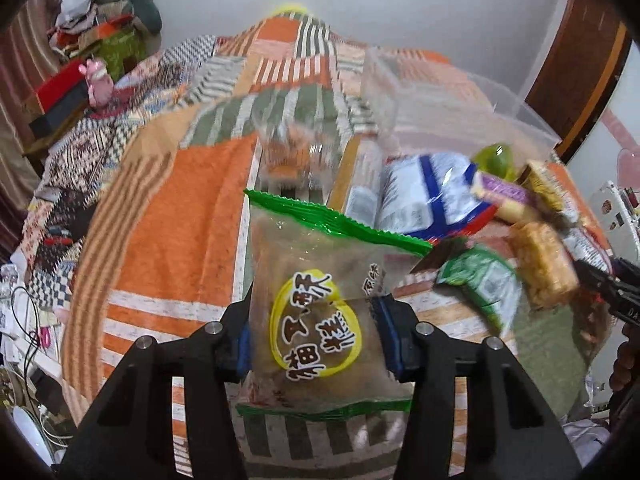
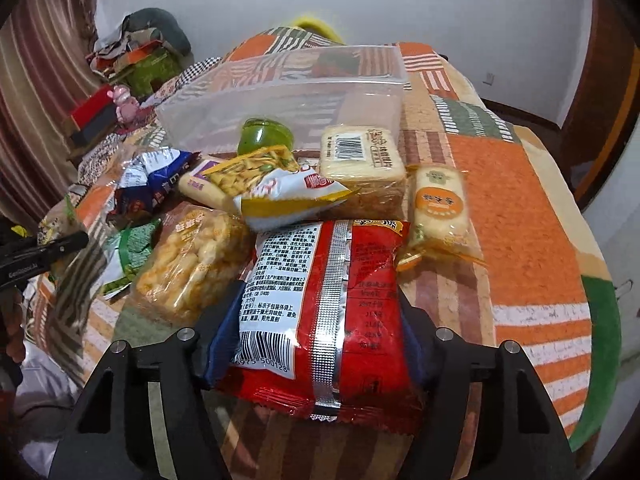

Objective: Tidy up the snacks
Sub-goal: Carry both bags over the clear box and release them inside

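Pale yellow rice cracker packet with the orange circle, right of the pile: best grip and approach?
Take the pale yellow rice cracker packet across its narrow width at mid-body, coming from above. It lies flat on the striped orange blanket, long axis pointing away, with both long sides apparently clear; its crimped ends are thin and would likely slip.

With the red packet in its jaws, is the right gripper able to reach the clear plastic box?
Probably yes. The right gripper holds the red packet, and the clear plastic box stands open beyond the snack pile; lifting over that pile looks unobstructed.
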Tool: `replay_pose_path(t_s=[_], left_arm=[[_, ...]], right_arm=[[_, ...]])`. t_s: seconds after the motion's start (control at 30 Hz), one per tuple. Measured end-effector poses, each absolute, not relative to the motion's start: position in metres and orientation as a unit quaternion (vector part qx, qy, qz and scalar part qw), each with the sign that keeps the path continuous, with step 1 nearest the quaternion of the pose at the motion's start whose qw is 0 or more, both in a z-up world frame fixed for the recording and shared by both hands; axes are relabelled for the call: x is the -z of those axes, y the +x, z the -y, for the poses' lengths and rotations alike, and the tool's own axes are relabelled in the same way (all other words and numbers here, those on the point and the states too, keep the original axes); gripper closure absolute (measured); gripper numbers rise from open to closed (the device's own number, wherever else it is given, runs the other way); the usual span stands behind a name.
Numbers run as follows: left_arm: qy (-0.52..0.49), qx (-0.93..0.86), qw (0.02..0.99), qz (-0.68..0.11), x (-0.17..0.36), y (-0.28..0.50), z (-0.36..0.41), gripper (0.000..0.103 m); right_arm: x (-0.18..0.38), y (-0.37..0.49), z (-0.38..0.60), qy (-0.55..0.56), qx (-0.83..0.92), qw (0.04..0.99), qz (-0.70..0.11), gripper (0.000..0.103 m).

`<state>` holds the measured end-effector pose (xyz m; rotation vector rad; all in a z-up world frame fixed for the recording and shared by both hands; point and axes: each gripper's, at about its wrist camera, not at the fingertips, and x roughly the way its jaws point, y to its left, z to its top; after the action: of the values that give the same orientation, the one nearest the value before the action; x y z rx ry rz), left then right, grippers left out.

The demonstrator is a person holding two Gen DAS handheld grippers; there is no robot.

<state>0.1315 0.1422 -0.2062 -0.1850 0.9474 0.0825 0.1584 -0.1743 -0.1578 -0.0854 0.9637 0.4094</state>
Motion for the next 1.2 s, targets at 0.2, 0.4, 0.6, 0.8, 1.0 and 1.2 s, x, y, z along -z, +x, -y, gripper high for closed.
replay_pose_path(t_s=[0.2, 0.4, 0.6, 0.8, 1.0, 1.2], left_arm=[[-0.083, -0.026, 0.905, -0.417, 0.173, 0.129, -0.133, 0.053], [-0.067, -0.015, 0.922, -0.382, 0.144, 0.131, -0.12, 0.053], [-0.065, 0.005, 0.93, -0.363, 0.124, 0.147, -0.106, 0.053], [-0.057, 0.023, 0.939, -0.339, 0.107, 0.166, -0.09, 0.053], [-0.044, 0.037, 0.943, -0.327, 0.097, 0.192, -0.077, 0.053], [-0.041, 0.046, 0.943, -0.327, 0.097, 0.219, -0.071, 0.053]], right_arm=[[0.139, 0.145, 0.185, -0.029, -0.196, 0.879, -0.435, 0.039], [0.114, 0.142, 0.19, -0.017, -0.202, 0.894, -0.4, 0.039], [0.09, 0.15, 0.19, 0.0, -0.209, 0.909, -0.361, 0.039], [0.07, 0.159, 0.182, 0.001, -0.215, 0.921, -0.326, 0.039], [0.066, 0.179, 0.171, -0.001, -0.22, 0.925, -0.31, 0.039], [0.065, 0.2, 0.16, -0.009, -0.224, 0.928, -0.299, 0.039]])
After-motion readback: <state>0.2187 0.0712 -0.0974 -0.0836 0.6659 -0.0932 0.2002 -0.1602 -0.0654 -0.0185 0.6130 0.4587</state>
